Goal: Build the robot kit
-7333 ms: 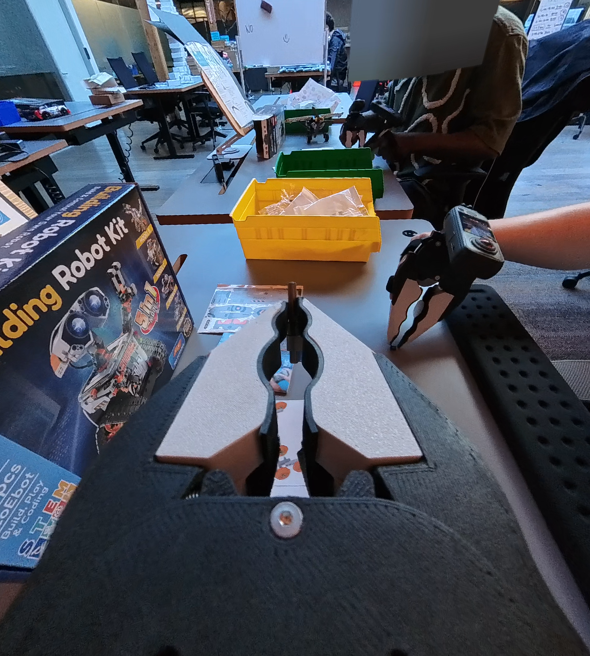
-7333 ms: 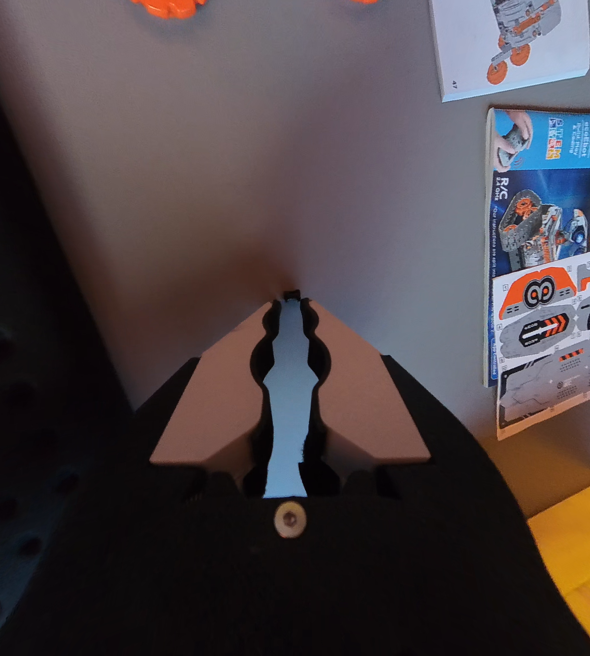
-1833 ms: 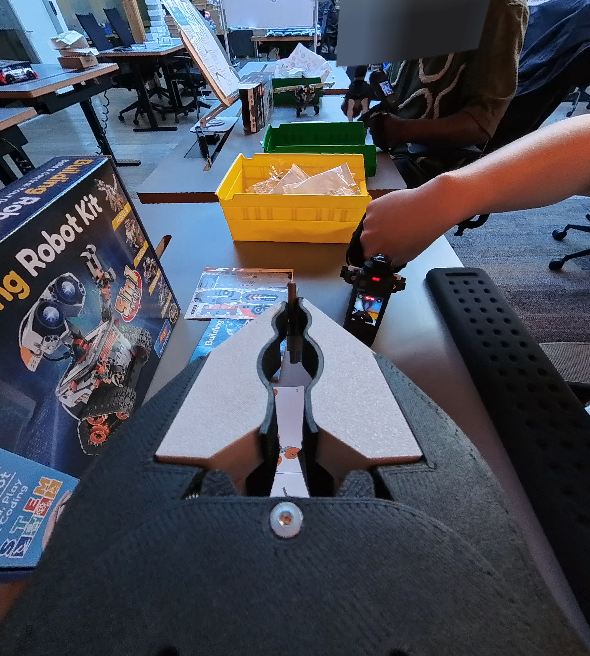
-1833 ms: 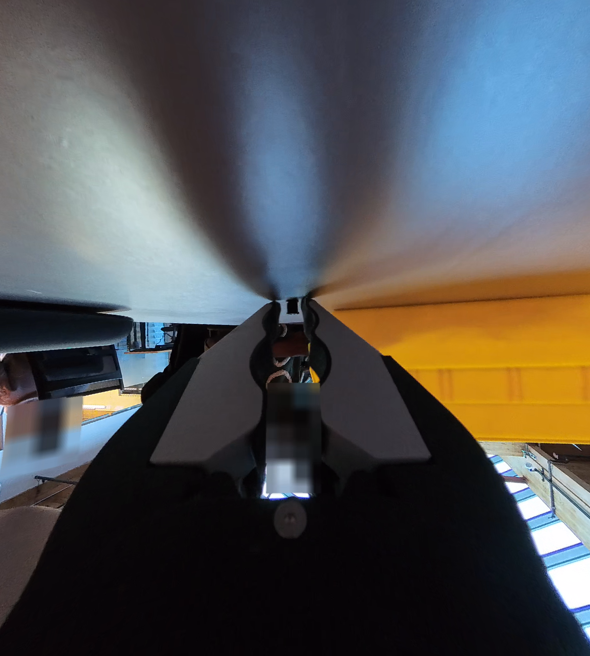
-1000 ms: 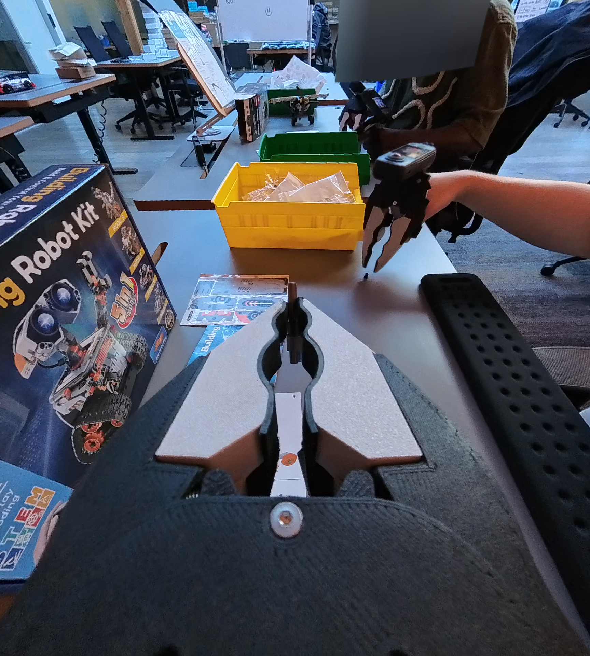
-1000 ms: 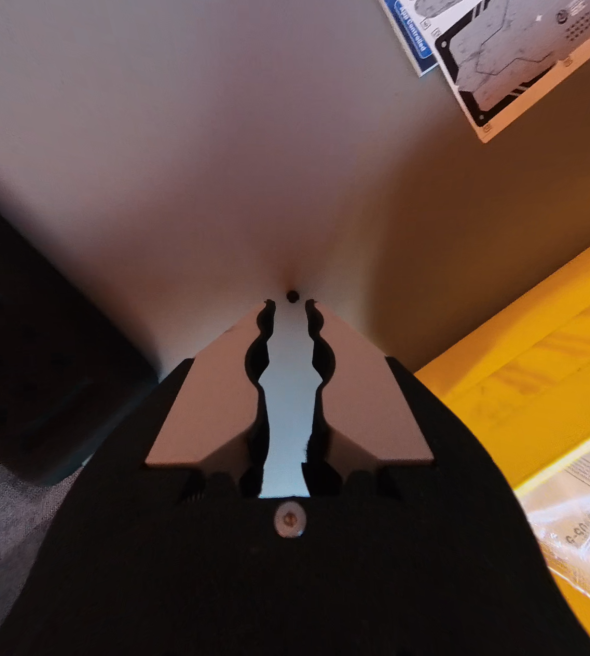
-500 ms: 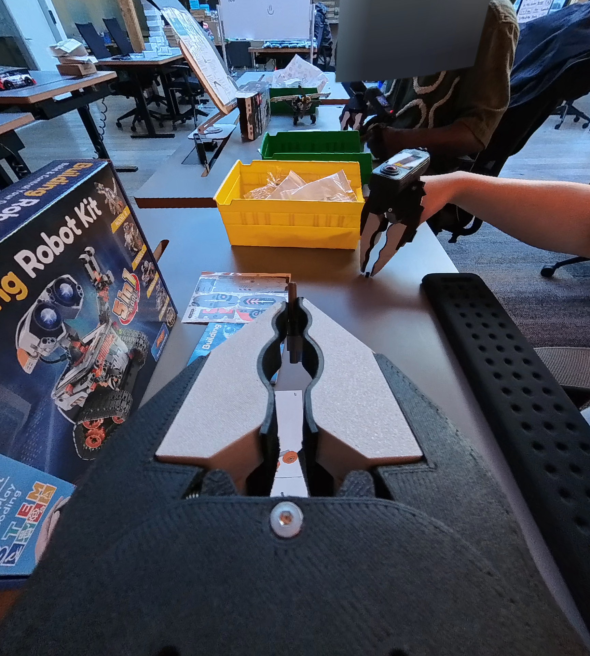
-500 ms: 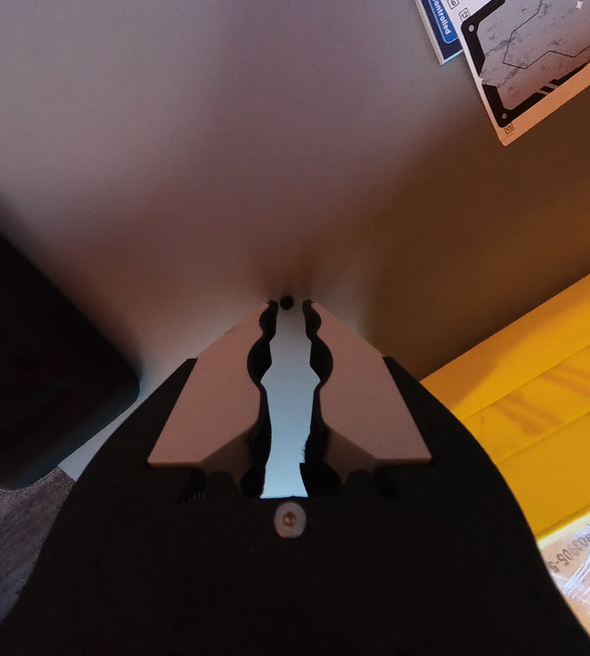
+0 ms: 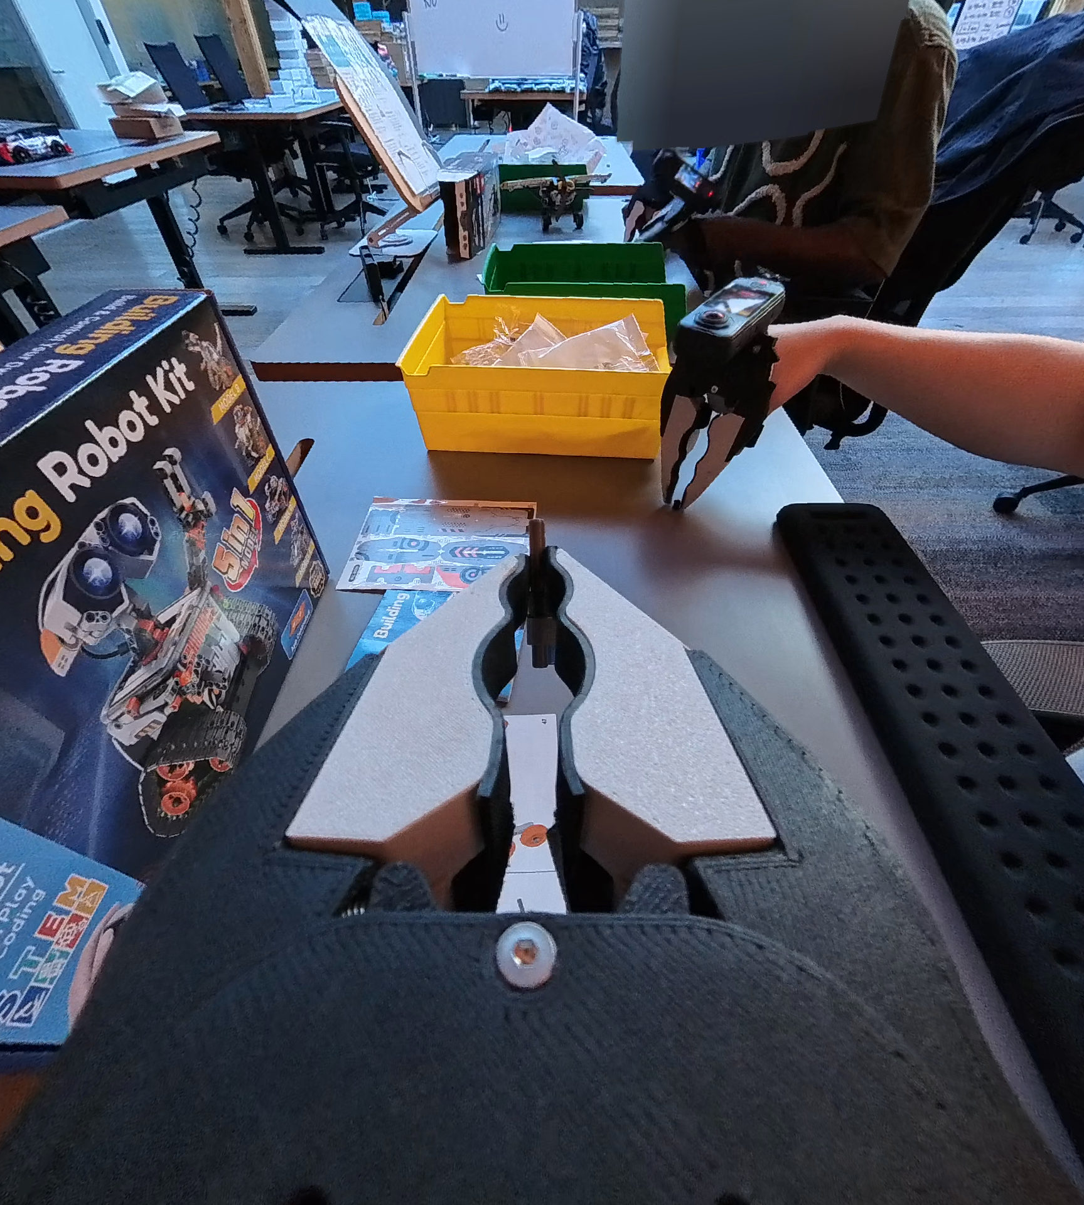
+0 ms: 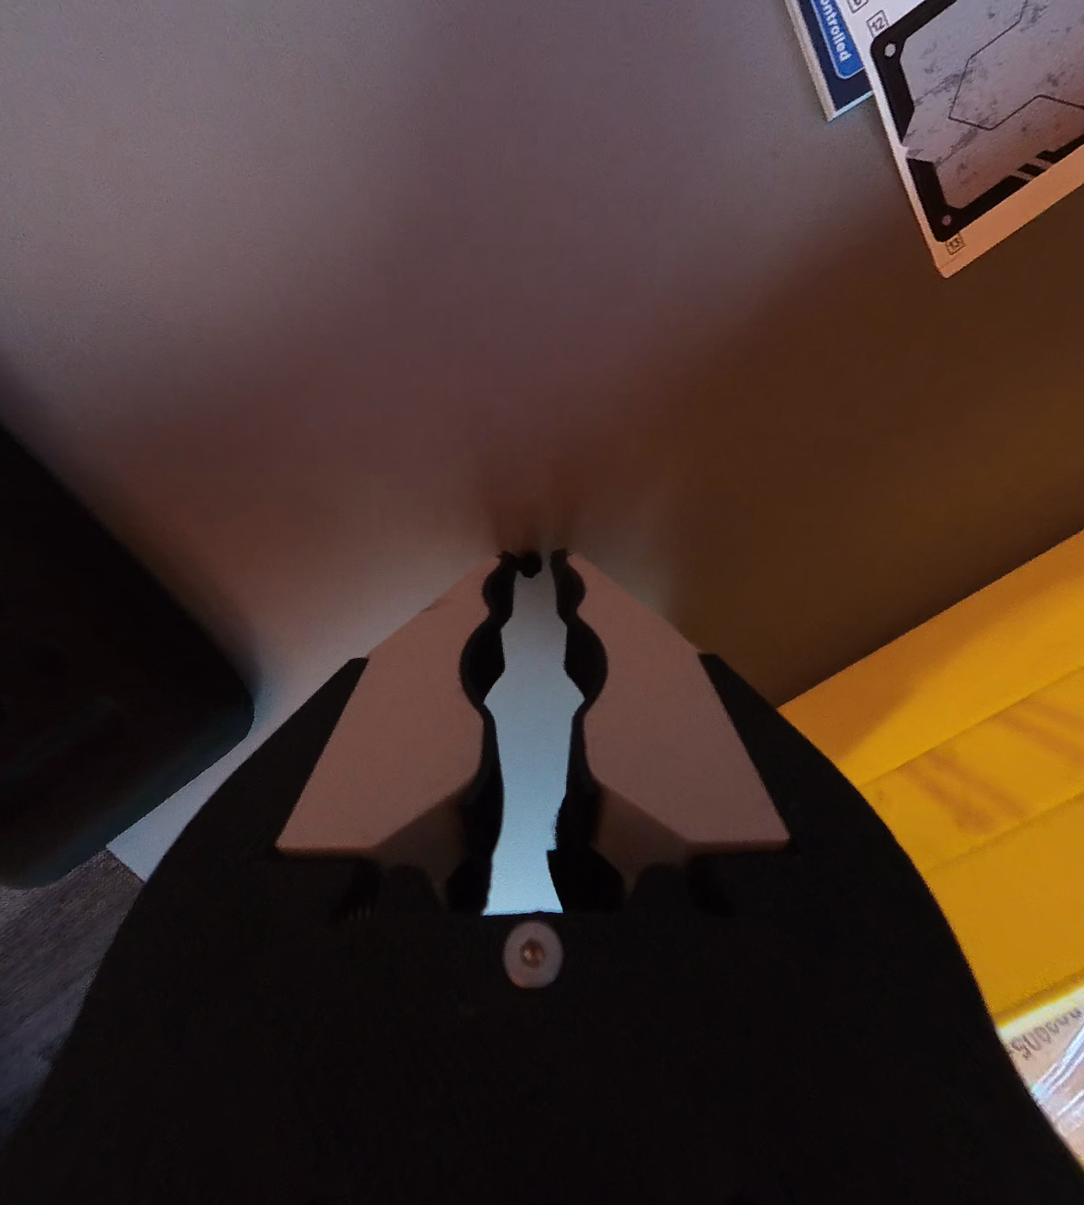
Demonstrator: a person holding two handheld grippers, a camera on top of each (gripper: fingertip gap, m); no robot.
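Observation:
My left gripper (image 9: 537, 568) is shut on a thin black rod (image 9: 536, 590) that stands upright between its fingertips, above the grey table (image 9: 689, 606). My right gripper (image 10: 529, 559) points down at the table (image 10: 395, 261), tips at the surface. Its jaws are slightly apart, and a small black piece (image 10: 528, 565) lies on the table between the tips. The piece is not pinched. In the left wrist view the right gripper (image 9: 679, 499) stands just right of the yellow bin (image 9: 526, 417), held by a bare arm.
A robot kit box (image 9: 102, 521) stands at the left. A sticker sheet (image 9: 441, 544) and a booklet (image 9: 408, 613) lie mid-table. The yellow bin (image 10: 982, 750) holds plastic bags. A green bin (image 9: 578, 267) is behind it. A black perforated pad (image 9: 982, 782) lines the right edge. A person sits beyond. About 40 cm separates my left fingertips from my right.
My right gripper has come down to the table by the yellow bin and its tips now straddle the small black piece. My left gripper has stayed shut on the rod.

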